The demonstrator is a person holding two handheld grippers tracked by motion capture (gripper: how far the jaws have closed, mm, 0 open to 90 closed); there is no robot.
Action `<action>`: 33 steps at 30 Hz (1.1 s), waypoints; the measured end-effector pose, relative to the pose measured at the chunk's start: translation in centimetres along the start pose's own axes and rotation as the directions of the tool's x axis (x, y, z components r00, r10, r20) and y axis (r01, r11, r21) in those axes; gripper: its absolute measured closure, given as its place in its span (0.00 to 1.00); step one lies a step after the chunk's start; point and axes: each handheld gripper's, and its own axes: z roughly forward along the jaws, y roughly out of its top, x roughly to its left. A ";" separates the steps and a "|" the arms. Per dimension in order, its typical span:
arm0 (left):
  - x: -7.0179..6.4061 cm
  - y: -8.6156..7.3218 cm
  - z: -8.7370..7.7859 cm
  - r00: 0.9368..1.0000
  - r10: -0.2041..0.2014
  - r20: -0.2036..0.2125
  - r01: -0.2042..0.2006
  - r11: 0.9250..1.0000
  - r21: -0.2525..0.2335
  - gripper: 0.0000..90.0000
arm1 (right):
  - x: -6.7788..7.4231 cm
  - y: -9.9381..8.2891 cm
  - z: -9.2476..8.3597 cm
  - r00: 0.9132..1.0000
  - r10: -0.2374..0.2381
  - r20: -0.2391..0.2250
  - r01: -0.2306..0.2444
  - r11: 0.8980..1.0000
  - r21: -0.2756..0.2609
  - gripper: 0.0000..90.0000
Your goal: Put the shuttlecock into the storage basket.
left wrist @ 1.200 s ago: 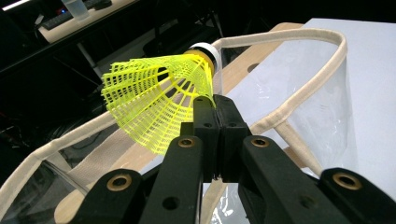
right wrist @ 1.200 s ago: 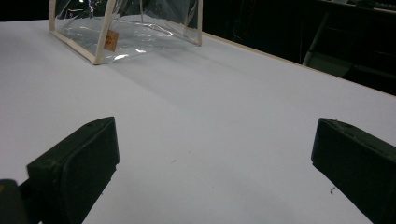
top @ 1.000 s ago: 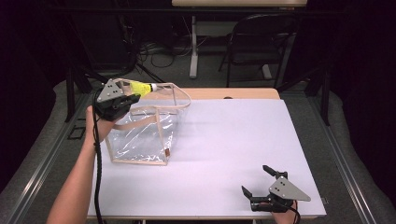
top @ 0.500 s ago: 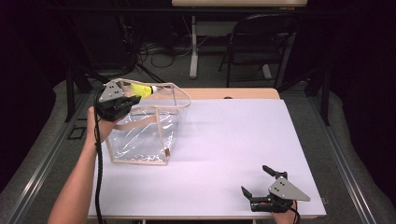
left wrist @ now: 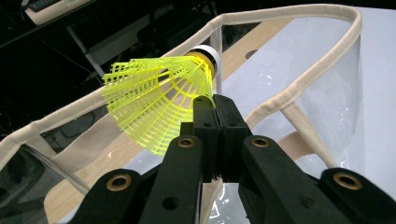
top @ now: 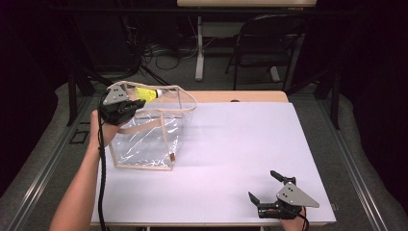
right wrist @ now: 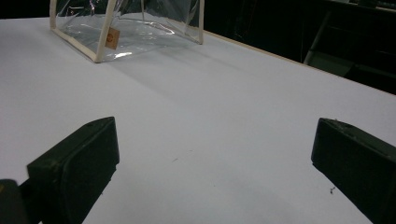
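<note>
A yellow plastic shuttlecock (top: pixel 146 95) with a white cork tip hangs over the open top of a clear bag (top: pixel 149 139) with beige trim. My left gripper (top: pixel 137 102) is shut on it at the bag's left rim. In the left gripper view the jaws (left wrist: pixel 215 100) pinch the mesh skirt of the shuttlecock (left wrist: pixel 154 98) near the cork, with the beige rim (left wrist: pixel 299 84) curving behind. My right gripper (top: pixel 262 184) rests near the table's front right edge, open and holding nothing. Its jaws (right wrist: pixel 210 154) stand wide apart over bare table, and the bag (right wrist: pixel 135 28) lies far ahead.
The white table top (top: pixel 240 144) stretches between the bag and the right gripper. A wooden strip (top: pixel 240 96) runs along its far edge. A black chair (top: pixel 269 48) and table legs stand on the dark floor beyond.
</note>
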 end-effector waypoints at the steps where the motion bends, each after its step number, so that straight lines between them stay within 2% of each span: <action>1: 0.0 0.0 0.1 1.000 -0.003 0.003 0.003 1.000 0.002 0.99 | 0.0 0.0 0.0 1.000 -0.002 -0.001 0.002 1.000 0.001 0.00; 25: 0.7 -0.4 1.1 0.999 -0.034 0.008 0.034 0.999 0.039 0.98 | 0.0 0.0 0.0 1.000 -0.001 0.000 0.001 1.000 0.005 0.00; 33: 0.7 -0.3 1.4 1.000 -0.026 -0.005 0.026 0.998 0.057 0.99 | 0.0 0.0 0.0 1.000 -0.001 0.000 0.001 1.000 0.004 0.00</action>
